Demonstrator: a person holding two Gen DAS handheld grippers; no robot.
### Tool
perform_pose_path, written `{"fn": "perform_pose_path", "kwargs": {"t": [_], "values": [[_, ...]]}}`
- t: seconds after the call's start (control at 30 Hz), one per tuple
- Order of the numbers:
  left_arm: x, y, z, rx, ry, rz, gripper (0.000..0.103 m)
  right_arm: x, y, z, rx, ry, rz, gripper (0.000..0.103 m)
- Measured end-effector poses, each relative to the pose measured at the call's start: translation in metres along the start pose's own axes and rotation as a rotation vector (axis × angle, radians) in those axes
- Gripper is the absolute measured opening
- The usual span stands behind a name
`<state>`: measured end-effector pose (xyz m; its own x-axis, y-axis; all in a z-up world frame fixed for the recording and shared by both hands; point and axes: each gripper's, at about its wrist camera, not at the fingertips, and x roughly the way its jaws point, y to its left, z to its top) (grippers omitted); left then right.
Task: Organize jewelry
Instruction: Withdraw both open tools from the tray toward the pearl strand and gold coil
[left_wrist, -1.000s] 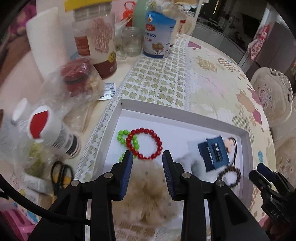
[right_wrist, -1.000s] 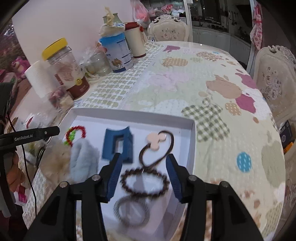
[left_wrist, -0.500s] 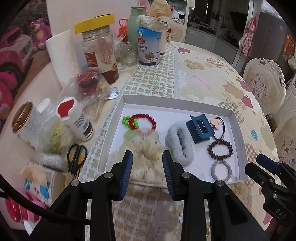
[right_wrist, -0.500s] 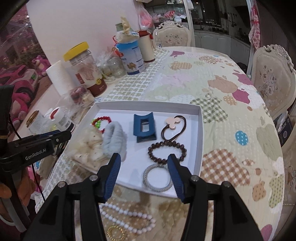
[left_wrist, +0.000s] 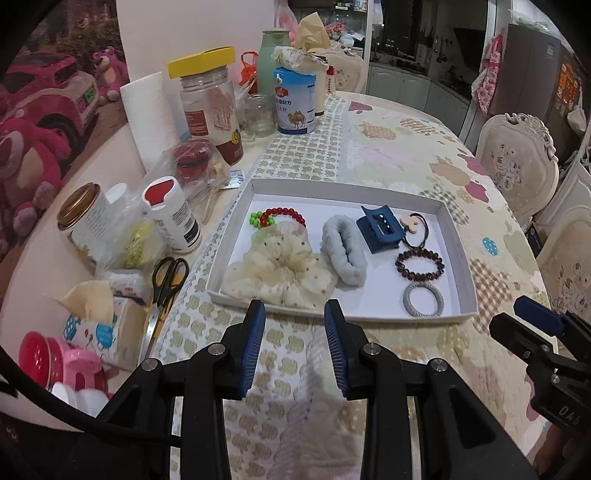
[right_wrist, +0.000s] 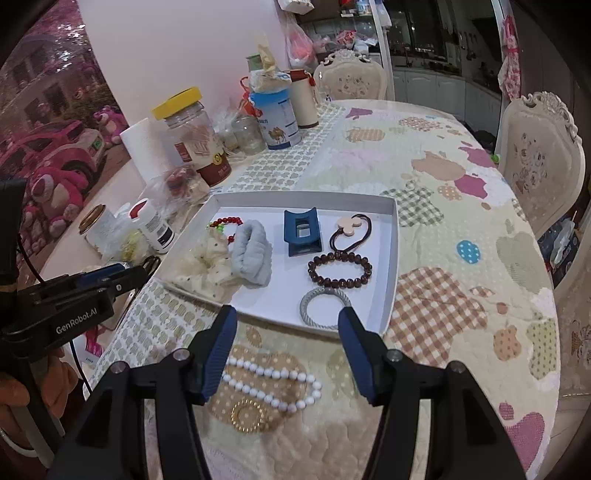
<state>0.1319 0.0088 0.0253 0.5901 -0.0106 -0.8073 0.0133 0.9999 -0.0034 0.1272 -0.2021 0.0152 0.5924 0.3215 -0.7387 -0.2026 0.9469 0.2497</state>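
The shallow white cardboard tray (right_wrist: 391, 258) sits on the patchwork tablecloth (right_wrist: 461, 192) as the collecting place, already holding scrunchies, a blue claw clip (right_wrist: 301, 232) and a dark beaded bracelet (right_wrist: 340, 271). Jars and bottles crowd its left side. A white pearl necklace (right_wrist: 273, 384) and gold ring-shaped piece (right_wrist: 247, 415) lie outside, before the tray. The right gripper (right_wrist: 288, 332), its jaws just opening and empty, hovers above them; the left gripper (left_wrist: 293, 332) is also released and empty.

A home dining room: quilted table (right_wrist: 424, 221), ornate chairs (right_wrist: 539, 162), kitchen cabinets (right_wrist: 443, 88) behind.
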Motion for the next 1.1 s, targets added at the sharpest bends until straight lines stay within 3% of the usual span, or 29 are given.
{"fn": "perform_pose_path", "kwargs": {"t": [0.73,1.1], "values": [[-0.044,-0.015,-0.045,0.042,-0.042,0.020,0.032,-0.056,0.007,-0.035,-0.063,-0.026,0.009,0.062],[-0.040,-0.017,-0.064,0.042,0.004,-0.023,0.032,-0.055,-0.002,-0.054,-0.062,0.006,-0.003,0.062]]}}
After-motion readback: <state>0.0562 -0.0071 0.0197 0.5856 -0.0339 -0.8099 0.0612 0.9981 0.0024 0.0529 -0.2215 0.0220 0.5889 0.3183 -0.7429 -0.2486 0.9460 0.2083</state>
